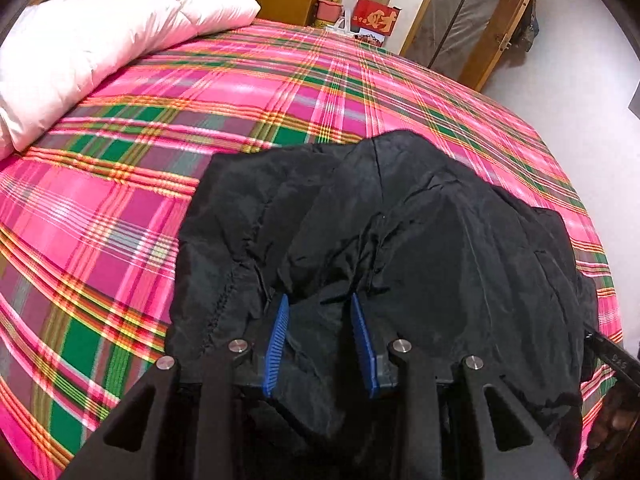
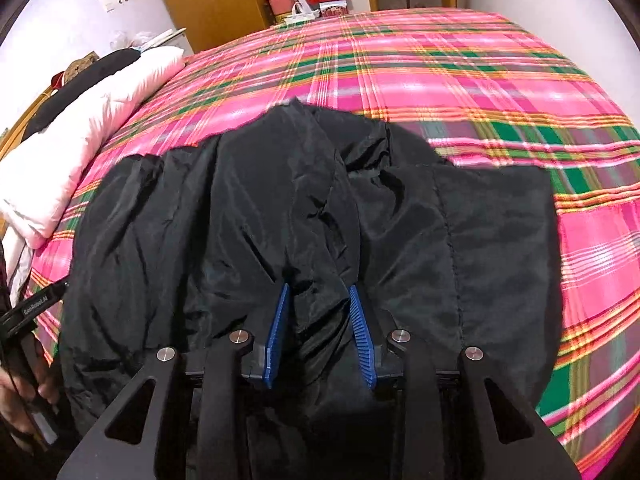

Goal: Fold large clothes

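The black jacket (image 1: 400, 220) lies bunched at the near edge of the bed (image 1: 280, 80), right of the pillow (image 1: 100, 40). The left gripper (image 1: 319, 300) is clamped on a ridge of its cloth; the right gripper (image 2: 319, 290) also has a fold between its pads. Those jaws are opening, so that fold could slip out and the jacket slump unevenly, spoiling the fold.

A large black jacket (image 2: 248, 216) of thin, slightly shiny fabric lies crumpled on the plaid bed sheet (image 2: 460, 80). Its cloth is bunched into creased ridges at the middle, with a stitched seam running down the flatter panel on one side, and the near edge is gathered up off the bed
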`<state>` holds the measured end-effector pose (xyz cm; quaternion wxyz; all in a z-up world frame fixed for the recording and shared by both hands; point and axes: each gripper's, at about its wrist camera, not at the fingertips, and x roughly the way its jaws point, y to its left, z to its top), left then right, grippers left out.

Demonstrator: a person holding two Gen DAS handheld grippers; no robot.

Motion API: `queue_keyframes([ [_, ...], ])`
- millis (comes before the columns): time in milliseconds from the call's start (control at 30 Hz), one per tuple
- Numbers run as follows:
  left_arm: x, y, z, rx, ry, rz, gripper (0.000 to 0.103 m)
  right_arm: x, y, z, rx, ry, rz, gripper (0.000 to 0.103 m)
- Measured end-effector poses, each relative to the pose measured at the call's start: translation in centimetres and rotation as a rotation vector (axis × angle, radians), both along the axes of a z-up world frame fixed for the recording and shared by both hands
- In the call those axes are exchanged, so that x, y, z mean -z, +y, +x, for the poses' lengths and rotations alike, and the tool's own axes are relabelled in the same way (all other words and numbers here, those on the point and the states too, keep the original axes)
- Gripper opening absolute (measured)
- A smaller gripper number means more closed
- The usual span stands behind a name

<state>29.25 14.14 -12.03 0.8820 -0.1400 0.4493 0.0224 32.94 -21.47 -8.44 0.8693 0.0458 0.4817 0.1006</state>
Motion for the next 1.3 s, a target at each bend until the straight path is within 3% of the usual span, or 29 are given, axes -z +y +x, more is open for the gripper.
queue_keyframes([
  [167, -2.7, -0.2, -0.6, -0.003, -0.103, 0.035, 0.035, -3.8, 0.9, -1.4, -0.008, -0.122, -0.015, 0.032],
  [267, -3.4, -0.5, 0.2, 0.02, -0.151, 0.066, 0.035, -4.7, 1.6, -0.1, -0.017, -0.139, -0.025, 0.032],
  [333, -3.0, -0.5, 1.5, 0.024, -0.138, 0.084, 0.035, -4.1, 1.9, 1.4, -0.008, -0.118, -0.053, 0.032],
  [433, -0.9, -0.1, 3.1, 0.03, -0.063, 0.056, 0.037, -1.1, 1.3, 4.0, 0.029, -0.014, -0.097, 0.032],
  [500, 0.2, -0.1, 3.6, 0.043, -0.036, 0.055, 0.042, 1.0, 0.1, 4.8, 0.048, 0.039, -0.047, 0.032],
  [600, 0.3, -0.3, 3.5, 0.047, -0.031, 0.056, 0.043, 1.4, -0.8, 4.7, 0.072, 0.033, 0.007, 0.033],
  [733, -0.8, 0.2, 2.8, 0.013, -0.028, 0.021, 0.042, -1.2, -0.2, 3.1, 0.071, -0.009, -0.016, 0.033],
  [900, -4.0, -1.0, -0.1, 0.058, -0.127, 0.027, 0.041, -4.4, 1.6, -1.5, -0.014, -0.102, 0.061, 0.033],
  [1000, -4.5, -2.4, -1.9, 0.107, -0.133, 0.036, 0.041, -3.0, 4.3, -3.6, -0.107, -0.07, 0.053, 0.033],
  [1100, -3.5, -3.7, -2.8, 0.175, -0.073, -0.002, 0.041, 0.2, 5.8, -4.0, -0.133, 0.016, 0.023, 0.033],
  [1200, -1.5, -5.3, -3.1, 0.228, 0.009, 0.072, 0.041, 2.3, 6.1, -3.7, -0.136, 0.055, -0.006, 0.033],
  [1300, -0.7, -5.7, -2.5, 0.247, 0.028, 0.11, 0.042, 3.0, 6.3, -3.2, -0.144, 0.068, -0.021, 0.033],
])
